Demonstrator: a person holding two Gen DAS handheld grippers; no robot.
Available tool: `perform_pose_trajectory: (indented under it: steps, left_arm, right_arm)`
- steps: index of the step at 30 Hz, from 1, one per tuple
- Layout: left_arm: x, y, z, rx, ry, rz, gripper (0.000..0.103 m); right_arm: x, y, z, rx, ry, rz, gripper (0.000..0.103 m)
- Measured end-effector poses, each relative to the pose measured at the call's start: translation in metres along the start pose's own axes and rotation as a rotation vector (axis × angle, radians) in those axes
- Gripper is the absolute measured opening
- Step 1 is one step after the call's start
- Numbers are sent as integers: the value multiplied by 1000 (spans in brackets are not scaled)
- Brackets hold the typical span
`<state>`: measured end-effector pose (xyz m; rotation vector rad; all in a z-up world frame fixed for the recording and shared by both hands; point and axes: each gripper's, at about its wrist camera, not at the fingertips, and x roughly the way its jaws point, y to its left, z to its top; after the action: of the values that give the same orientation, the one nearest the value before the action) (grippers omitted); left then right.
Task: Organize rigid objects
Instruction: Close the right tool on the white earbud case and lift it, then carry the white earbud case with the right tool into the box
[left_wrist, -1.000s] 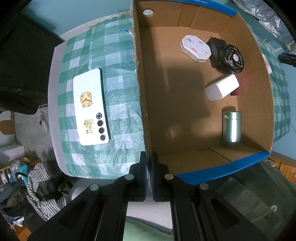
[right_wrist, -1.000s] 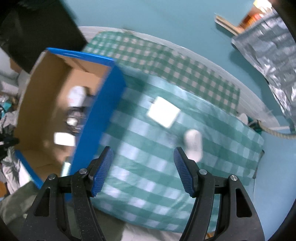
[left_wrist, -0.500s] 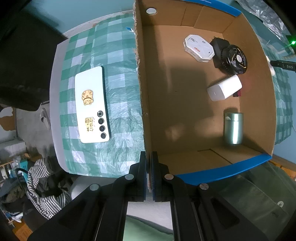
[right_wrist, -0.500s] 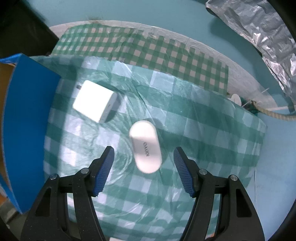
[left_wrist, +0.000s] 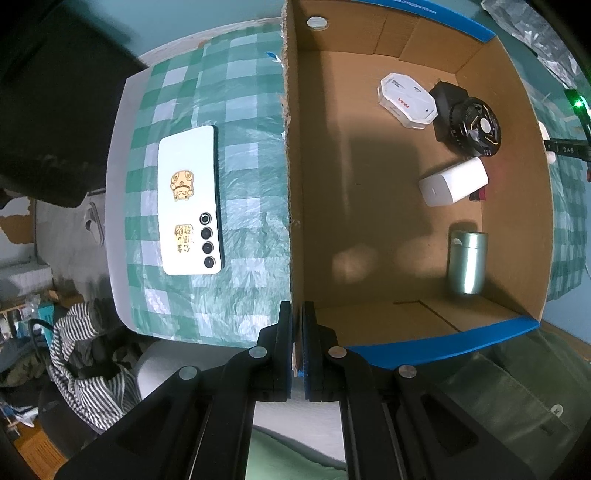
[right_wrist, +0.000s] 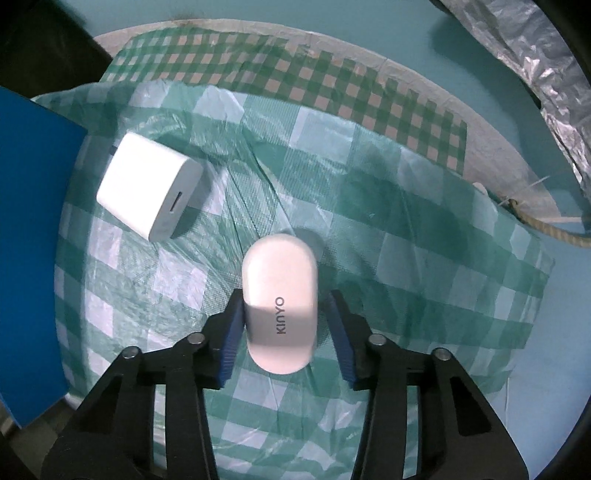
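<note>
Right gripper (right_wrist: 282, 325) is closing around the white oval case (right_wrist: 279, 302) lying on the checked cloth (right_wrist: 424, 266); left pad looks touching, right pad shows a gap, so no grip yet. Left gripper (left_wrist: 297, 345) is pinched on the cardboard box (left_wrist: 291, 184) wall, steadying it. Next: finish the squeeze, lift, carry over the blue wall. White charger (right_wrist: 149, 192) and phone (left_wrist: 190, 199) are still outside the box.

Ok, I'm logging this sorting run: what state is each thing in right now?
Left tongs: shut on the box wall.
Right tongs: closing around the white oval case, right pad not yet touching.
Cardboard box: open-topped, partly filled.
Phone: face down on the cloth.
White charger: lying loose beside the box.
</note>
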<state>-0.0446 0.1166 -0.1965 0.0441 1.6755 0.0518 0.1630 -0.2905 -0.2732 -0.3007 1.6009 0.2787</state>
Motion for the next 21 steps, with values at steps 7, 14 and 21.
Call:
perform_pose_trajectory:
  steps: [7, 14, 21]
  left_arm:
    - [0, -1, 0, 0, 6, 4, 4]
    - [1, -1, 1, 1, 6, 1, 4]
    - [1, 0, 2, 2, 3, -6, 4]
  right_arm:
    - [-1, 5, -1, 0, -6, -16, 36]
    - [-14, 16, -4, 4, 10, 1, 36]
    - [-35, 31, -9, -12, 3, 35, 36]
